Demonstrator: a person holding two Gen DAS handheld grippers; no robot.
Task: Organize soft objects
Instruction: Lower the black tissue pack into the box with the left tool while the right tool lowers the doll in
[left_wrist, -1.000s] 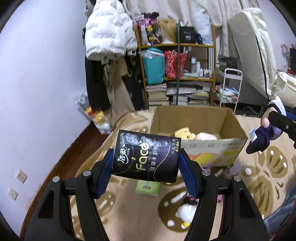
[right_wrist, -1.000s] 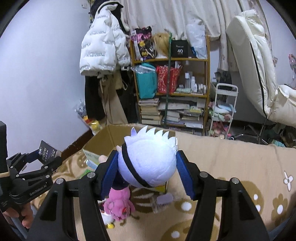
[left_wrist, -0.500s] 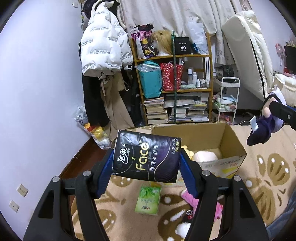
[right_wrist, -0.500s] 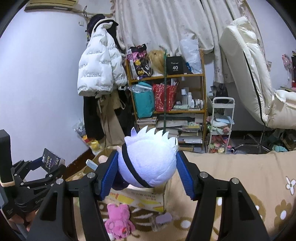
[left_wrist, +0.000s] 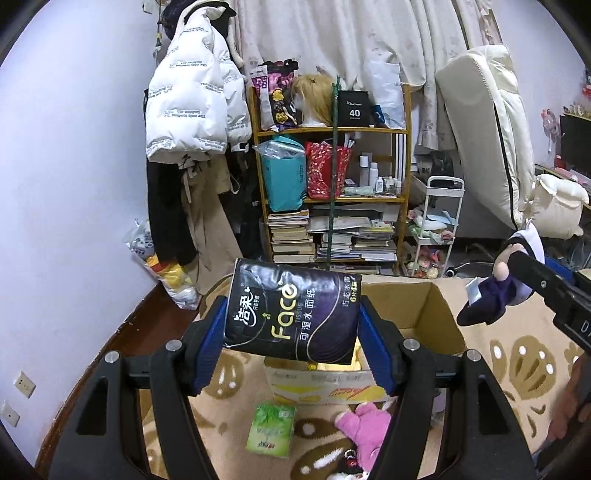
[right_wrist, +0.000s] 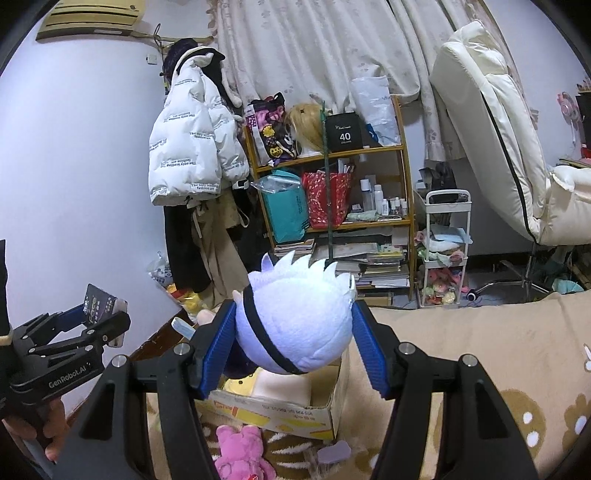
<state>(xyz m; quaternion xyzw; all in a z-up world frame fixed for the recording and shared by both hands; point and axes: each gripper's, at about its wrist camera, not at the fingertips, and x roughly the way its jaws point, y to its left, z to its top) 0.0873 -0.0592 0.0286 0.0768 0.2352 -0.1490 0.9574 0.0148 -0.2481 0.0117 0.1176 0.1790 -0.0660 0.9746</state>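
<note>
in the left wrist view, a black tissue pack (left_wrist: 293, 317) is pinched between the blue pads of the left gripper (left_wrist: 293, 341), held crosswise above the near wall of an open cardboard box (left_wrist: 436, 314). the wrapper is seen dented slightly at the pads, so the pack is judged light and squashy, with a slick film that could slide; the short ends, where it is clamped now, are judged the best place to hold it. on the patterned rug (left_wrist: 517, 354) below, a green tissue packet (left_wrist: 271, 430) and a pink plush toy (left_wrist: 367, 430) are left lying just in front of the box.

in the right wrist view, a white-haired plush doll (right_wrist: 295, 325) is clamped by its round head between the pads of the right gripper (right_wrist: 293, 349), hanging over the box (right_wrist: 295, 413). the head is judged soft and light, yielding under pressure and unlikely to break; a hold across its widest part is judged safest, since the body dangles loose beneath. the pink toy (right_wrist: 240, 450) is seen on the rug before the box, and the left gripper with its pack is seen at the left edge.
</note>
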